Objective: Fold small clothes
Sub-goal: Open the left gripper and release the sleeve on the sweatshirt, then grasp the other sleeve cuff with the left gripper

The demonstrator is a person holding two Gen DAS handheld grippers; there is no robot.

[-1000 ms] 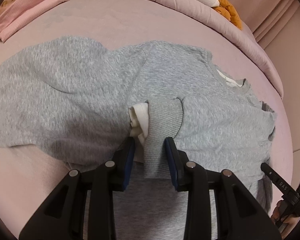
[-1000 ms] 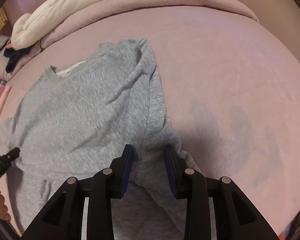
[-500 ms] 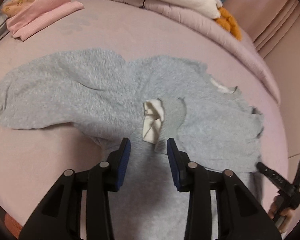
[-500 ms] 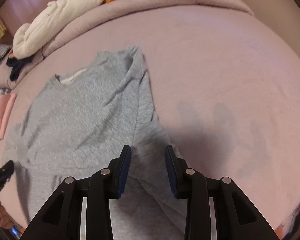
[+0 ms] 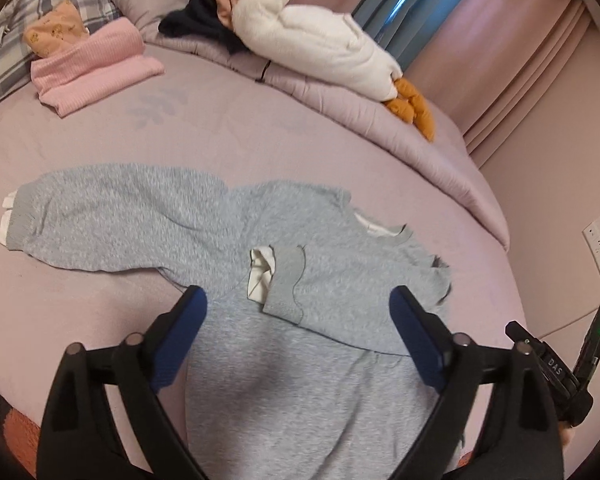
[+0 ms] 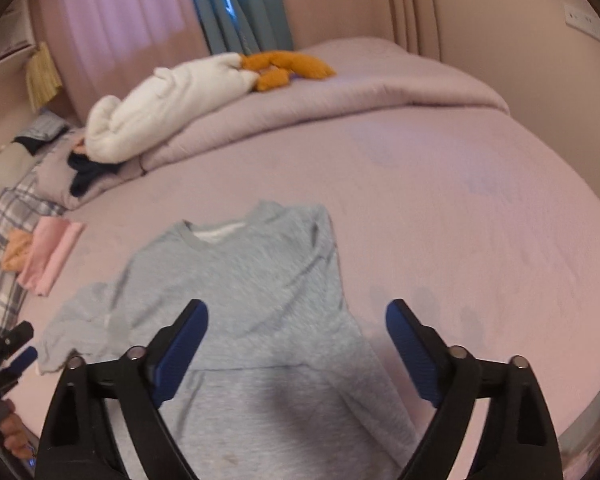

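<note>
A small grey sweatshirt [image 5: 340,280] lies flat on the pink bed [image 5: 220,128]. One sleeve is folded across its chest, the ribbed cuff [image 5: 286,284] with white lining resting at the middle. The other sleeve [image 5: 100,212] stretches out to the left. My left gripper [image 5: 298,312] is open and empty, raised above the folded cuff. In the right wrist view the sweatshirt [image 6: 240,280] lies below my right gripper [image 6: 296,320], which is open and empty above the lower body.
A folded pink garment [image 5: 92,64] and an orange one [image 5: 56,32] sit at the far left by plaid pillows. A white plush toy [image 5: 320,40] lies on the rolled quilt [image 5: 380,116] at the back. The other gripper [image 5: 556,364] shows at the right edge.
Both grippers have opened wide and lifted up and back from the sweatshirt. The left one let go of the sleeve cuff, which now rests on the chest.
</note>
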